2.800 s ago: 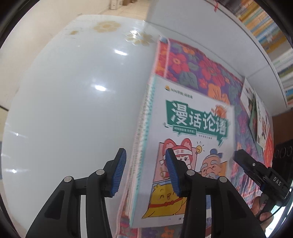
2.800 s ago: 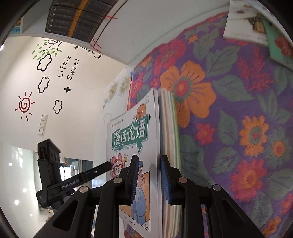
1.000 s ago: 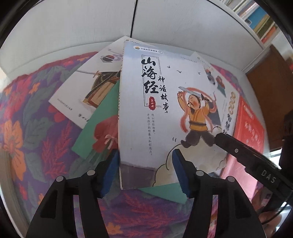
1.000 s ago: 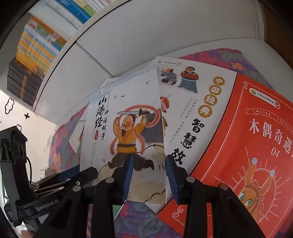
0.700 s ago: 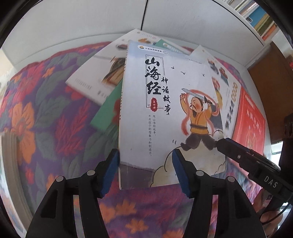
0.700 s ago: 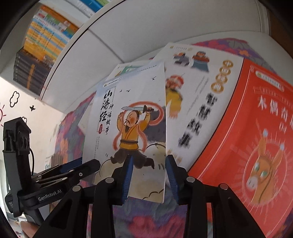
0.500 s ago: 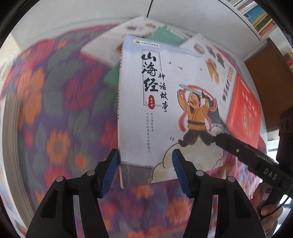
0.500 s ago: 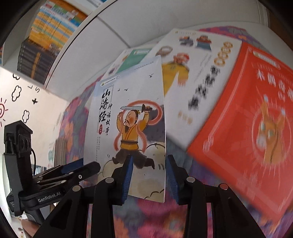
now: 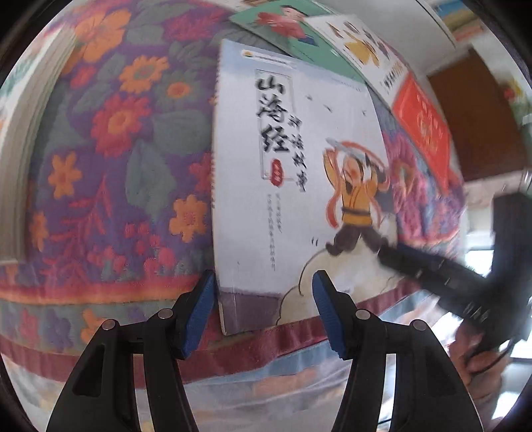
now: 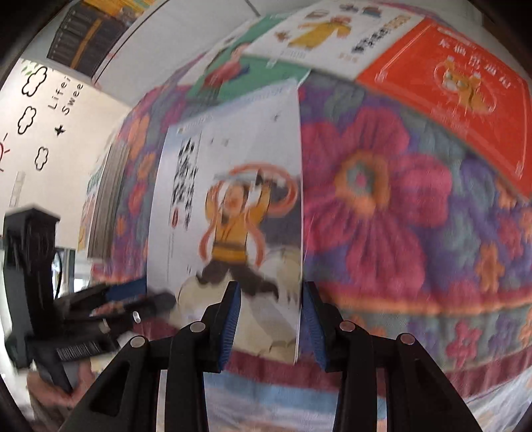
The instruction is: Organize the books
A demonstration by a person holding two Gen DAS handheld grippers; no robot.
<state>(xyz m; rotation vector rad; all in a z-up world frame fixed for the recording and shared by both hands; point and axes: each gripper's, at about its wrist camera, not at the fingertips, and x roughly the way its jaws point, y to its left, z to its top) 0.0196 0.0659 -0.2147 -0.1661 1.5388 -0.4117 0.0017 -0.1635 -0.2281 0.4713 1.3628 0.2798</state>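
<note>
A thin white book (image 9: 299,186), its cover showing black brush characters and a figure in an orange tunic swinging a sword, is hanging above a flowered cloth (image 9: 109,159), carried by both grippers at its lower edge. The left gripper (image 9: 262,312) is straddling the lower left corner, its blue pads set apart with the spine edge at the left pad; whether it is pinching the book cannot be told. The right gripper (image 10: 269,319) is straddling the lower right corner the same way, and its grip cannot be told either. Lying on the cloth behind are a green book (image 10: 246,76), a white book with an orange figure (image 10: 335,30) and a red book (image 10: 459,89), overlapping. A stack of books (image 10: 106,199) is showing page edges at far left. Motion blur is softening most print.
</note>
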